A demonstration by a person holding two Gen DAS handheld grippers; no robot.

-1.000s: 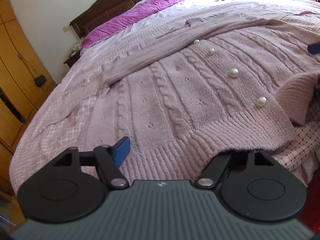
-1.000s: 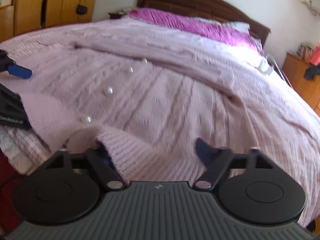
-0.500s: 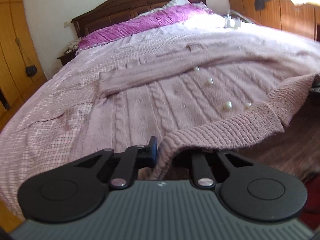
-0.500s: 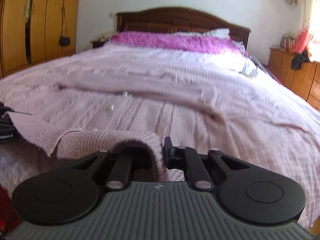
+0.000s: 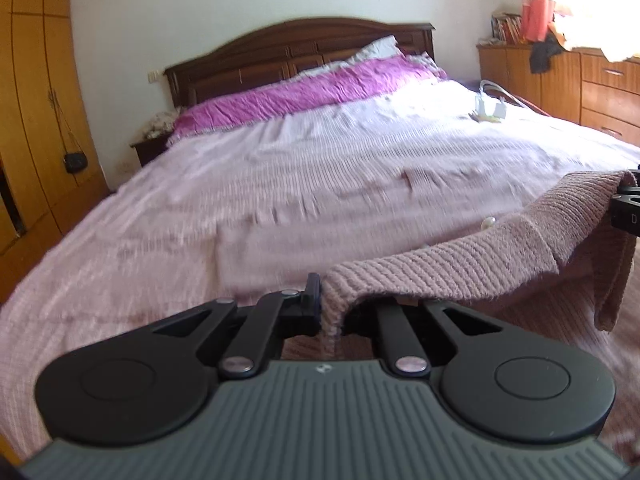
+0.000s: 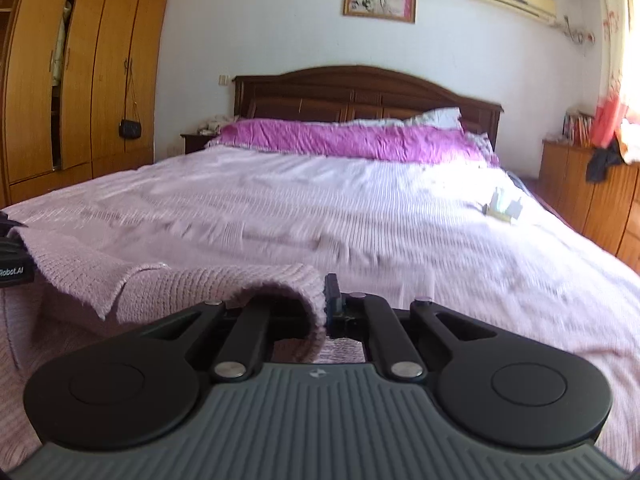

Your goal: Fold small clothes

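A pink cable-knit cardigan (image 5: 460,264) lies on the bed, its ribbed hem lifted off the cover. My left gripper (image 5: 326,304) is shut on the hem's left corner. The hem stretches right to the other gripper's black body (image 5: 626,212) at the frame edge. In the right wrist view my right gripper (image 6: 322,300) is shut on the hem's right corner, and the cardigan (image 6: 120,272) runs left to the left gripper's body (image 6: 14,264). One pearl button (image 5: 489,222) peeks over the raised hem. The rest of the cardigan is hidden below.
The bed cover (image 5: 320,168) of pale pink spreads ahead to a purple pillow (image 5: 312,92) and dark headboard (image 6: 360,92). Small white items (image 6: 502,206) lie on the bed's right side. Wooden wardrobes (image 6: 80,60) stand left, a dresser (image 5: 580,80) right.
Both grippers closed on the cardigan's hem corners and raised it. The views have tilted up from the cardigan's front toward the headboard and wall.
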